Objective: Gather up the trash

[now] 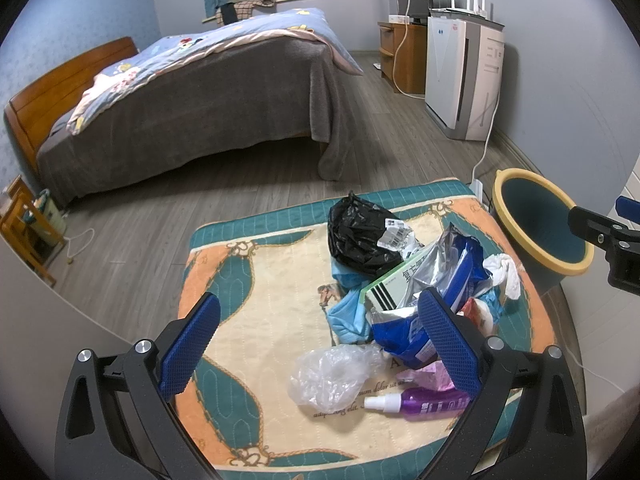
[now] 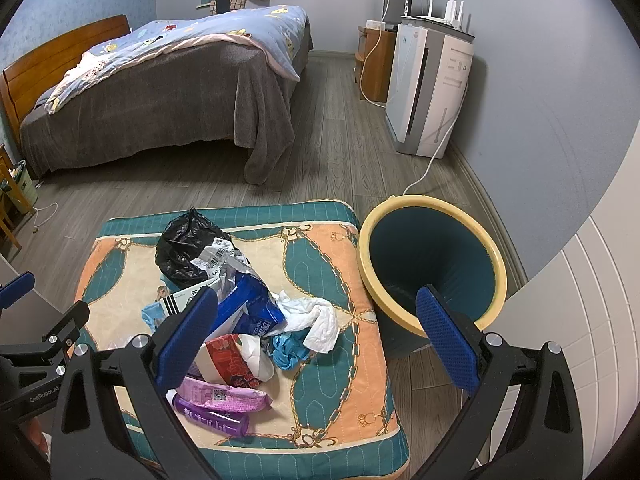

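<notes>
The left hand-held gripper [image 1: 320,354] hung spread wide and empty above the near edge of the quilted teal, orange and cream cushion [image 1: 248,320], its blue pads framing the litter, probably to line up a first pick. Between those pads lay a crumpled clear plastic bag [image 1: 332,376] and, just beside it, a purple spray bottle with a white nozzle [image 1: 420,402]. Farther back sat a knotted black plastic bag [image 1: 360,236], with a torn blue and silver foil wrapper [image 2: 250,304] heaped against it. To the right of that lay a crumpled white tissue [image 2: 316,318], at the side nearest the bin and likely the easiest to move.

The right hand-held gripper [image 2: 316,340] was likewise spread and held nothing, one pad over the pile and the other over the bin's mouth. The round teal waste bin with a yellow rim [image 2: 498,264] stood on the floor touching the cushion's right edge; what showed of its inside looked empty, so all the trash was still on the cushion.
</notes>
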### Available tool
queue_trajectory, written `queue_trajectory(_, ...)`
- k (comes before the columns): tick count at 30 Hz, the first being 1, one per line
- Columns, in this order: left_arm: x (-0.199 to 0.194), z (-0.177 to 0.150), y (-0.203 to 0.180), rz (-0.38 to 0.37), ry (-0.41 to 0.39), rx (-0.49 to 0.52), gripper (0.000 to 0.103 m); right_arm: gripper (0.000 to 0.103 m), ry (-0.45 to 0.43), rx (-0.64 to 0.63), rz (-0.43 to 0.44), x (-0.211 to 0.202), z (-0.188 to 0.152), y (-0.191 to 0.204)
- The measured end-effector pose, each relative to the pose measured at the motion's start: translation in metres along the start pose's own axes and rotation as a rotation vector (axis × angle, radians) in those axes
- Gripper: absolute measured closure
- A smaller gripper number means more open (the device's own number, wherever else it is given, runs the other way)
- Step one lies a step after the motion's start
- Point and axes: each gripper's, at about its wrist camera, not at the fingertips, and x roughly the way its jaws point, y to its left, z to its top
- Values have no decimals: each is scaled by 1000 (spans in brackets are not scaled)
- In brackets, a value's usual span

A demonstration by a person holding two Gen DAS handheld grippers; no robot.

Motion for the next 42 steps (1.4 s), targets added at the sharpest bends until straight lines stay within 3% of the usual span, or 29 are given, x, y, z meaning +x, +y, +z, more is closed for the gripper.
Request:
queue_trajectory(8, -1, 0, 4, -22, -13, -14, 5, 6, 8, 12, 13, 2, 1, -3)
queue_trajectory(11, -2, 10, 9, -69, -18, -22, 5, 6, 18, 40, 16, 8, 8, -8)
queue_trajectory(16, 10, 37, 26, -73, -44, -34, 5, 6, 57, 86, 48, 33, 20, -14)
queue_trajectory(19, 25, 51, 26, 30, -70, 68, 5, 6, 79, 76, 72, 50, 24, -10)
queue_trajectory(23, 60, 57, 44, -44, -14, 4, 5, 6, 135, 64, 102, 79, 31, -5)
queue_trajectory(25, 75, 58, 51, -34, 7, -27, 5, 6, 167, 51, 82, 91, 32, -5)
queue_trajectory(32, 122, 71, 45, -78, 18, 6, 5, 6, 301, 165, 72, 129, 12, -31)
queue_trajectory(35, 145, 74, 31, -106, 51, 23, 5, 22, 358, 174, 64, 143, 0, -37)
queue_trajectory(42, 182, 63, -5, -166, 145, 111, 9, 45, 485, 265, 132, 165, -24, -49)
